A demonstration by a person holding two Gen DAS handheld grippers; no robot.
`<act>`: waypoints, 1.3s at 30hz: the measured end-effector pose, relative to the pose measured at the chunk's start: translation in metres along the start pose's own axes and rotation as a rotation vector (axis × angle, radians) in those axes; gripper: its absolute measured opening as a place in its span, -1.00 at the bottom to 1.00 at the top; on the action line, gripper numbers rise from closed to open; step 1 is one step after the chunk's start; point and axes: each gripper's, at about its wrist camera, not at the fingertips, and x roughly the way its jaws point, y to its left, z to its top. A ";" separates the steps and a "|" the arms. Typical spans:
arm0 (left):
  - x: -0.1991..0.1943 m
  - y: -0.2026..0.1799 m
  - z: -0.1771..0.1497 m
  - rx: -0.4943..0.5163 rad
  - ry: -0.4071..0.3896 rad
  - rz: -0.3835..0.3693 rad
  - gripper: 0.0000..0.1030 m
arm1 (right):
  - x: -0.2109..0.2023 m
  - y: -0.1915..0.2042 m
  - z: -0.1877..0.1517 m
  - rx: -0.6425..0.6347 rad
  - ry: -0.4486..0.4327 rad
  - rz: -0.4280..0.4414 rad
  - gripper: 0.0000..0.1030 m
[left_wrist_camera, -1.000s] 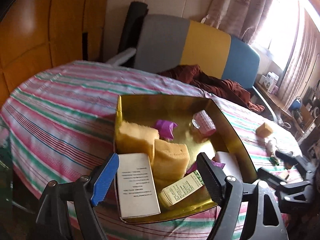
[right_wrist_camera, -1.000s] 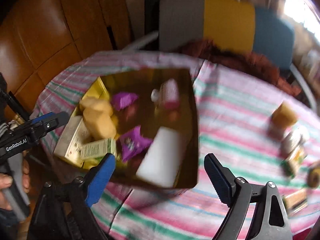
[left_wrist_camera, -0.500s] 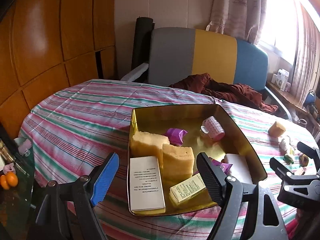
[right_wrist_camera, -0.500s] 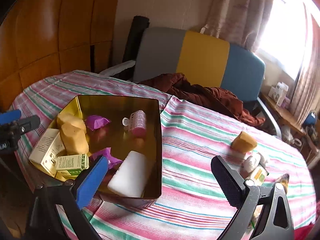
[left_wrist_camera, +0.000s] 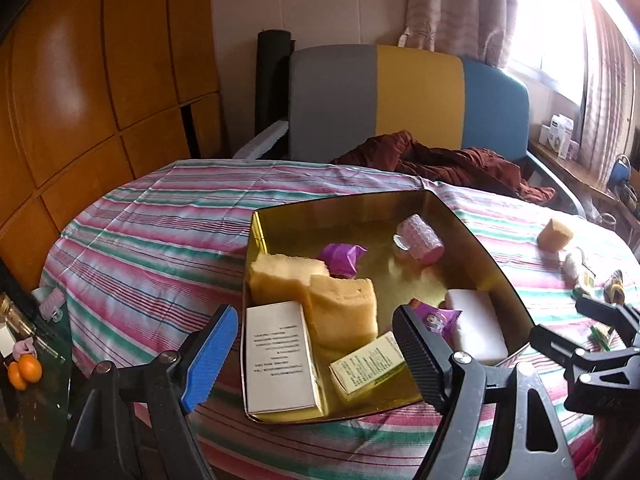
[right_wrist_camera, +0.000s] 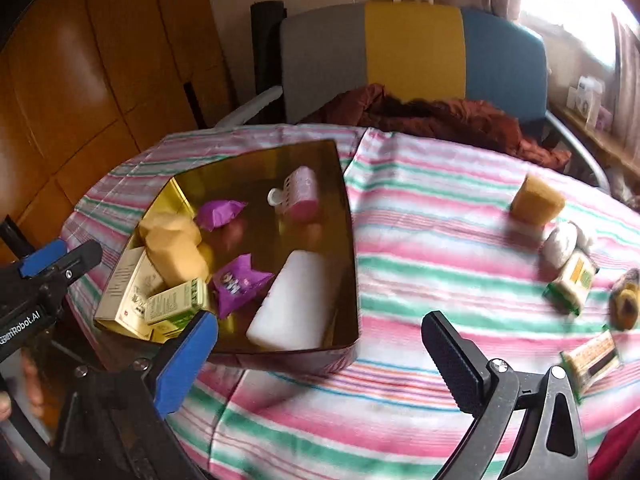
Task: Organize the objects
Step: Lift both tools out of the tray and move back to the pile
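Holding both grippers wide apart and empty, you are hovering at the near edge of the table. The left gripper (left_wrist_camera: 312,344) is looking straight over the gold tin (left_wrist_camera: 360,204), with the white box (left_wrist_camera: 276,360) just ahead between its fingers. The right gripper (right_wrist_camera: 320,356) is sitting off the tin's right corner, and the loose things are lying well ahead and to its right on the striped cloth (right_wrist_camera: 420,216): a sponge (right_wrist_camera: 536,198), a white lump (right_wrist_camera: 560,244), a green-and-white box (right_wrist_camera: 572,282), a dark yellow object (right_wrist_camera: 624,300) and a wrapped bar (right_wrist_camera: 592,358).

Judging from here, the tin is already crowding up on its left side with sponges (left_wrist_camera: 340,304), boxes and purple packets (right_wrist_camera: 240,284), so anything dropped there is likely to bounce out or tip the small green box (left_wrist_camera: 368,364). Reaching right, you are risking a sweep through the tight cluster, knocking neighbours off the table. The cloth is loose and may drag.

The right view is blurring slightly, so the dark yellow object is hard to identify, and the bar is lying partly behind the right finger. The tin's near wall is hiding part of its floor.
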 end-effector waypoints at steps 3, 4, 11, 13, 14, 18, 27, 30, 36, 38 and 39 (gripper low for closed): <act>-0.002 -0.006 -0.001 0.020 0.000 -0.010 0.58 | -0.006 -0.002 -0.001 -0.007 -0.021 -0.011 0.99; -0.002 -0.008 -0.001 0.026 0.000 -0.016 0.58 | -0.005 -0.004 0.000 -0.010 -0.021 -0.021 0.99; -0.007 -0.022 0.000 0.064 -0.003 -0.052 0.58 | -0.011 -0.035 0.009 0.017 -0.031 -0.081 0.99; -0.007 -0.025 0.001 0.071 -0.001 -0.071 0.58 | -0.016 -0.050 0.013 0.044 -0.037 -0.095 0.99; -0.007 -0.026 0.001 0.074 -0.001 -0.078 0.58 | -0.018 -0.062 0.014 0.069 -0.038 -0.107 0.99; -0.007 -0.036 0.002 0.090 0.010 -0.116 0.58 | -0.028 -0.102 0.020 0.141 -0.041 -0.161 0.99; -0.009 -0.071 0.005 0.174 0.012 -0.187 0.58 | -0.054 -0.212 0.013 0.328 -0.074 -0.340 0.99; -0.011 -0.085 0.007 0.215 0.005 -0.200 0.58 | -0.063 -0.252 -0.003 0.495 -0.102 -0.314 0.99; -0.012 -0.121 0.010 0.302 -0.008 -0.246 0.58 | -0.079 -0.291 -0.020 0.732 -0.174 -0.275 0.99; -0.012 -0.135 0.010 0.339 -0.007 -0.270 0.58 | -0.084 -0.294 -0.021 0.757 -0.198 -0.266 0.99; -0.012 -0.143 0.010 0.358 -0.007 -0.276 0.58 | -0.086 -0.295 -0.022 0.767 -0.211 -0.264 0.99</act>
